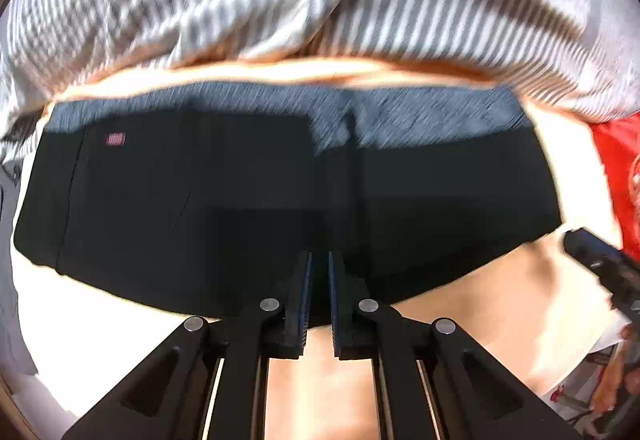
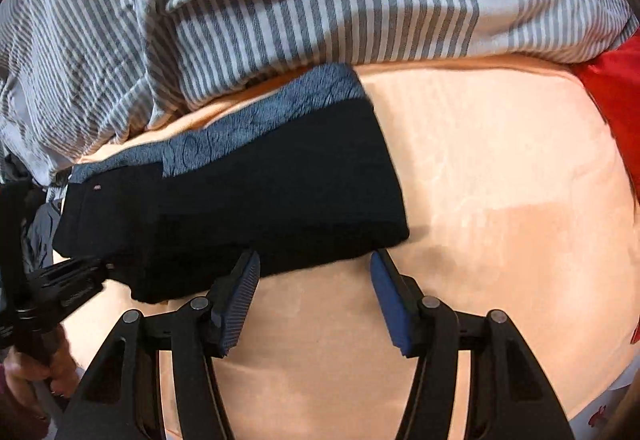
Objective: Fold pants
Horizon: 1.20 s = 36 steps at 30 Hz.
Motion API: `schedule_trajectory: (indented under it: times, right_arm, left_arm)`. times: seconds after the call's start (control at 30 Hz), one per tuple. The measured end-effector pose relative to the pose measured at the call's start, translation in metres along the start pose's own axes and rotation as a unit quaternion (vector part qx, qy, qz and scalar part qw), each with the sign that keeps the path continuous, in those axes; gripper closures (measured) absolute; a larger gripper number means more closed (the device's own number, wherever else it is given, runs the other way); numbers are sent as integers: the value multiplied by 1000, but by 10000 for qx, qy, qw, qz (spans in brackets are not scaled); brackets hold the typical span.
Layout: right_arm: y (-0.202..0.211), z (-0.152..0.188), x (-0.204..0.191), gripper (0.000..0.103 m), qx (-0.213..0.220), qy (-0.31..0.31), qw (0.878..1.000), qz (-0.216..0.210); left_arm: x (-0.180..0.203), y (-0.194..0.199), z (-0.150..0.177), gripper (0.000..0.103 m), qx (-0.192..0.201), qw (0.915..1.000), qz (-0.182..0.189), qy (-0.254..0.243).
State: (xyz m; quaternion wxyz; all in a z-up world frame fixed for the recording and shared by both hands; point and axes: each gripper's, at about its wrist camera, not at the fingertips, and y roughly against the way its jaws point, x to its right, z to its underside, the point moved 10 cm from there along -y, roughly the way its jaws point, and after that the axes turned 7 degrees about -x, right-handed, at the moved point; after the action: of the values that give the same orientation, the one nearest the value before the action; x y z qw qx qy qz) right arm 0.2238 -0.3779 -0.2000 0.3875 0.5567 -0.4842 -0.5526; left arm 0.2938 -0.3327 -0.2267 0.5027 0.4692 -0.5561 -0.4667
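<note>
1. Folded black pants point(image 1: 248, 191) lie on the peach bed point(image 2: 500, 167), beside the striped duvet point(image 2: 280, 11).
2. Left tool point(image 1: 319, 260) is closed at the pants' near edge; whether it pinches fabric, I cannot tell.
3. Right tool point(image 2: 314, 260) is spread wide, gripping nothing.

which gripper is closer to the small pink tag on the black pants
Left. The left gripper sits at the pants' near edge, nearer the pink tag. The right gripper is at the opposite end, far from it.
</note>
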Motion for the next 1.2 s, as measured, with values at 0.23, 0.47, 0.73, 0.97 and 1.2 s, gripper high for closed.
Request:
schedule_trajectory:
  times: [0.23, 0.47, 0.73, 0.97, 1.2]
  right_arm:
    - [-4, -26, 6, 51, 40, -170, 9998, -126]
    - [-38, -27, 11, 51, -389, -290, 9985, -262]
    - [-31, -24, 11, 49, -543, -205, 9978, -331]
    - [-10, -12, 1, 47, -652, 20, 9967, -479]
    - [2, 8, -18, 26, -889, 385, 9941, -479]
  left_arm:
    - [58, -28, -29, 95, -23, 9993, 98, -347]
    - [56, -56, -30, 95, -157, 9994, -169, -265]
    - [69, -22, -30, 92, 105, 9997, 183, 81]
    - [48, 29, -11, 11, 713, 9937, 376, 783]
    - [2, 41, 32, 11, 385, 9925, -215, 1141]
